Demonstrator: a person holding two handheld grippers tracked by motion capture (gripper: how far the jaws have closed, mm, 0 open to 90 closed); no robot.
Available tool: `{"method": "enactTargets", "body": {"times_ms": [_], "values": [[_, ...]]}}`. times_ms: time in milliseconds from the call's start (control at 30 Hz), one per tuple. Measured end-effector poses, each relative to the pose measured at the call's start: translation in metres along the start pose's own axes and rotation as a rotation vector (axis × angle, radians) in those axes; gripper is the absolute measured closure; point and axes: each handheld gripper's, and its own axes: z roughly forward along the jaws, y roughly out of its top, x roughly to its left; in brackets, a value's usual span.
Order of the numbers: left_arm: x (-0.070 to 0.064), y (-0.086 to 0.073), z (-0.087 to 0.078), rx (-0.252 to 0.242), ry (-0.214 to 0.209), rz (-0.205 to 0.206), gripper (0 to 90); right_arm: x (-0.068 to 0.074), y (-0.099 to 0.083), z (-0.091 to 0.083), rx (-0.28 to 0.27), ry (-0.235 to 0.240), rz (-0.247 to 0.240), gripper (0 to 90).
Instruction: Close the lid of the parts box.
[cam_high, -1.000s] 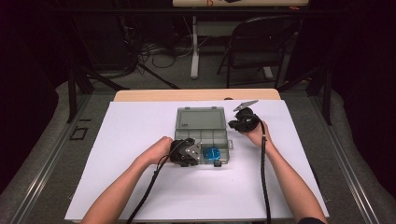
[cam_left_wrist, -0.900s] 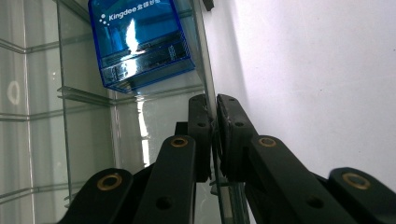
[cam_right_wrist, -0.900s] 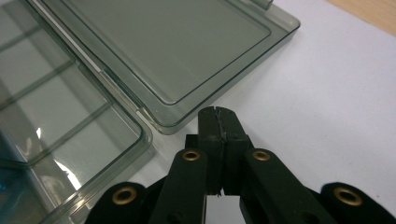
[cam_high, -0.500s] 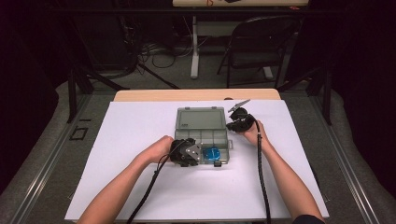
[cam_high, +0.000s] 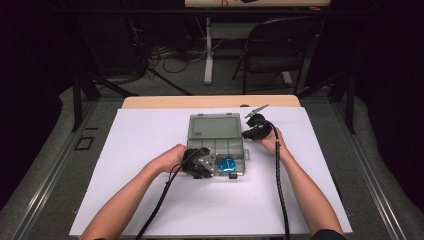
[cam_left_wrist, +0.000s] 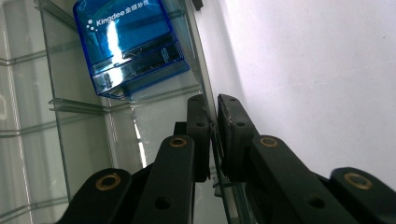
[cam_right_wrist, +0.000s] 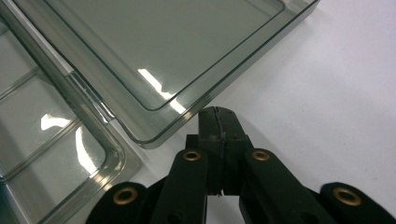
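While the clear plastic organizer box (cam_high: 217, 145) on the white surface (cam_high: 150, 200) is pinched at its front wall by the closed left gripper (cam_left_wrist: 215, 128), its stiff, slippery open lid (cam_right_wrist: 154, 56) is best taken at the rim beside the closed, empty right gripper (cam_right_wrist: 218, 122)

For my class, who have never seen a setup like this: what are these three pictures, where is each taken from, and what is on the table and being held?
No robot here: a person holds a hand-held gripper in each hand. The high view looks down on a white table. On it lies a clear plastic organiser box, lid folded open, with a blue item in one compartment. The other two pictures come from cameras riding on the grippers. The left hand-held gripper has its jaws pinched on the box's thin front wall. The right hand-held gripper has its jaws shut, holding nothing, beside the lid's corner.
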Motion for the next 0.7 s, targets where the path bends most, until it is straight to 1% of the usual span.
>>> {"method": "enactTargets", "body": {"times_ms": [67,167,233,267,333,367,433,467,500,567,633,700], "values": [[0.0007,0.0000,0.0002,0.000,-0.006,0.003,83.8,-0.0008,0.0005,-0.0003,0.009,0.002,0.004,90.0],[0.0007,-0.0001,0.0004,0.000,-0.005,0.003,83.7,-0.0015,0.0019,0.0017,-0.004,-0.001,0.015,90.0],[0.0009,-0.0003,0.0007,-0.002,-0.009,0.003,83.7,-0.0020,0.0031,0.0023,0.003,0.002,0.021,90.0],[0.0006,-0.0006,0.0011,-0.007,-0.008,-0.003,83.7,-0.0027,0.0037,0.0026,0.006,0.004,0.022,90.0],[0.0012,-0.0012,0.0016,-0.013,-0.014,-0.002,83.7,-0.0024,0.0042,0.0034,0.003,0.007,0.022,90.0],[0.0018,-0.0015,0.0017,-0.015,-0.018,0.000,83.6,-0.0031,0.0044,0.0040,-0.001,0.007,0.011,90.0],[0.0025,-0.0016,0.0019,-0.013,-0.019,0.005,83.6,-0.0035,0.0042,0.0035,0.005,0.010,0.014,90.0],[0.0021,-0.0013,0.0024,-0.014,-0.022,0.001,83.6,-0.0037,0.0041,0.0037,0.001,0.013,0.019,90.0],[0.0025,-0.0008,0.0026,-0.010,-0.023,0.007,83.5,-0.0038,0.0040,0.0042,-0.008,0.013,0.021,90.0],[0.0026,-0.0002,0.0027,0.000,-0.025,0.007,83.4,-0.0046,0.0043,0.0053,-0.019,0.012,0.013,90.0],[0.0035,0.0001,0.0032,0.000,-0.030,0.012,83.3,-0.0048,0.0057,0.0058,-0.015,0.015,0.017,90.0],[0.0039,0.0002,0.0037,0.001,-0.034,0.006,83.3,-0.0048,0.0078,0.0065,-0.010,0.011,0.018,90.0]]}}
